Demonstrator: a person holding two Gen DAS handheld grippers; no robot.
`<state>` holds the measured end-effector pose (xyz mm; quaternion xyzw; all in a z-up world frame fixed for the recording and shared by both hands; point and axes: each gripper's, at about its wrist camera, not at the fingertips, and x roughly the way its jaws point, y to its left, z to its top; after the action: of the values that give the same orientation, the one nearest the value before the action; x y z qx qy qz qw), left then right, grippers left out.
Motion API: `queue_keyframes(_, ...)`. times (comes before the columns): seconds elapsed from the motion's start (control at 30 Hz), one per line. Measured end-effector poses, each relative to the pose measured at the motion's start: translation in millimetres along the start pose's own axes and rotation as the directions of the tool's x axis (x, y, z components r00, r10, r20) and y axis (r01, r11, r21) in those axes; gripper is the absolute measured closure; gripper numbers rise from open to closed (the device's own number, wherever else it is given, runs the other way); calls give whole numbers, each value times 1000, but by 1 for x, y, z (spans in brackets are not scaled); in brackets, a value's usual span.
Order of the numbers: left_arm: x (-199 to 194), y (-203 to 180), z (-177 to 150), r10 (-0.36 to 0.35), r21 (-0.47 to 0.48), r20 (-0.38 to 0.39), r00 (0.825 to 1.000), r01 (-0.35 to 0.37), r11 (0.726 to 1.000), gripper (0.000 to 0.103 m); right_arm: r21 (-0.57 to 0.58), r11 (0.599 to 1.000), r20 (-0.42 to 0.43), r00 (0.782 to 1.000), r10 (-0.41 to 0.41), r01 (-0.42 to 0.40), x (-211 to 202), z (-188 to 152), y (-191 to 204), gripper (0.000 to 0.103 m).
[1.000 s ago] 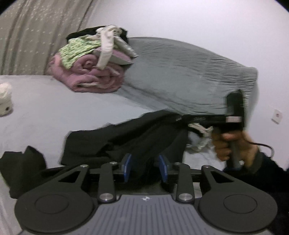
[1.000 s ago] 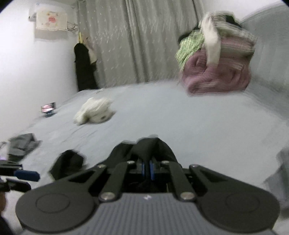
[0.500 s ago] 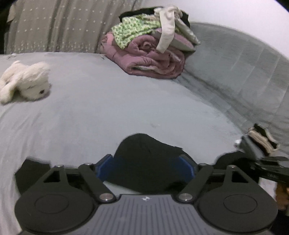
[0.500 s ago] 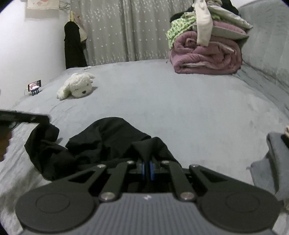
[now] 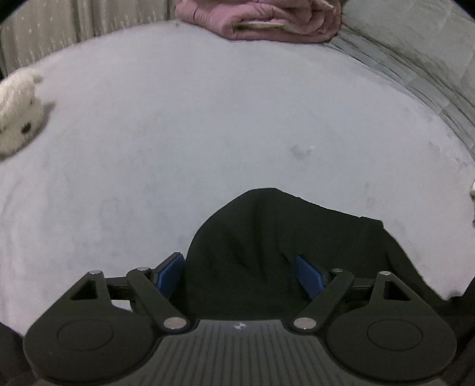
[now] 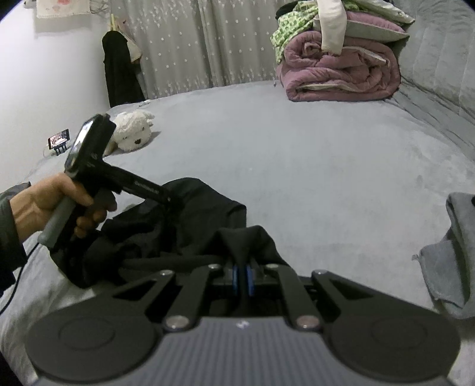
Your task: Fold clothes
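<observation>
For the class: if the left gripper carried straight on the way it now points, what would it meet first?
Most likely the black garment: the fabric lies bunched between the left gripper's closing jaws, not yet pinched. The grey bed cover seems to lie right under it, though depth is hard to judge.

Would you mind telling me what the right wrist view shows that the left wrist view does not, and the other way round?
Only the right wrist view shows the person's hand holding the left gripper over the black garment, the right gripper shut on a fold of it, a phone on a stand, dark clothing hanging by the curtain and a grey cloth.

Only the left wrist view shows the left gripper's blue pads, closing but apart, with black fabric between them.

Both show the grey bed, white plush toy and pink quilt.
</observation>
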<state>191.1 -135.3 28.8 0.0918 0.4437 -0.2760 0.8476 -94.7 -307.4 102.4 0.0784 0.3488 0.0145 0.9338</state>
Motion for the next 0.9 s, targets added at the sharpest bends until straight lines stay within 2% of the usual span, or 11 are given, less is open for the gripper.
queue_keyframes(0.07, -7, -4, -4, -23, 17, 28, 999, 22, 1000, 77, -7, 1000, -5, 1000, -2, 2, 1, -1, 1, 97)
queue_keyframes(0.1, -10, -4, -5, -30, 11, 34, 999, 30, 999, 91, -12, 1000, -6, 1000, -2, 2, 1, -1, 2, 97)
queue_keyframes(0.17, -19, -5, -8, -25, 0, 54, 998, 25, 1000, 95, -20, 1000, -5, 1000, -10, 10, 0, -2, 3, 97)
queue_keyframes(0.23, -39, -1, -11, 20, -15, 111, 994, -18, 1000, 95, -22, 1000, -2, 1000, -19, 19, 0, -3, 3, 97)
queue_keyframes(0.3, -70, 7, -17, 58, -45, 194, 979, -50, 998, 95, -37, 999, 6, 999, -38, 38, -1, -3, 7, 97)
queue_keyframes(0.4, -127, 25, -28, 95, -101, 314, 945, -66, 993, 95, -84, 993, 27, 996, -80, 82, -1, -5, 16, 97)
queue_keyframes(0.5, -192, 36, -47, 130, -112, 426, 895, -91, 990, 95, -143, 985, 76, 993, -86, 96, -5, -7, 30, 97)
queue_keyframes(0.6, -259, 45, -80, 130, -141, 537, 834, -63, 988, 95, -219, 971, 134, 989, -67, 96, -12, -9, 49, 98)
queue_keyframes(0.73, -325, 41, -117, 212, -131, 658, 722, -168, 977, 95, -335, 932, 273, 961, -46, 140, -31, -15, 84, 98)
queue_keyframes(0.8, -353, 41, -129, 247, -142, 693, 678, -208, 968, 95, -398, 897, 392, 920, -26, 195, -51, -22, 106, 98)
queue_keyframes(0.9, -399, 41, -142, 274, -163, 742, 613, -231, 959, 95, -459, 838, 551, 834, 7, 297, -79, -35, 137, 98)
